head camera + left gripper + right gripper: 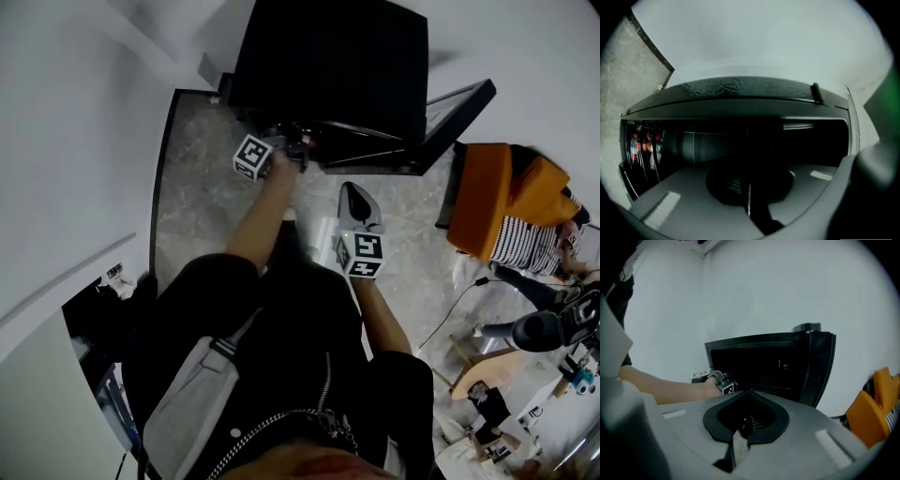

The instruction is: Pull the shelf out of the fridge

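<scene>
Inside the open black fridge [328,66], low in its dark cavity, a thin pale line is taken to be the front edge of the shelf [773,387]. It lies within the cabinet, so the shelf is judged not yet drawn out. The left gripper [302,148] is held at the lower left of the opening, and its jaws are seen pressed together along a single seam. Whether the shelf's edge is pinched between them cannot be settled, since that view is very dark. The right gripper [353,189] is held back from the fridge, with its jaws together and nothing between them. The door [459,103] is swung wide to the right, so access is already made. What is left, by this judgement, is the whole pull and the lifting clear. Beyond, an orange chair [497,202] is set on the marbled floor [197,187], apart from the fridge.
</scene>
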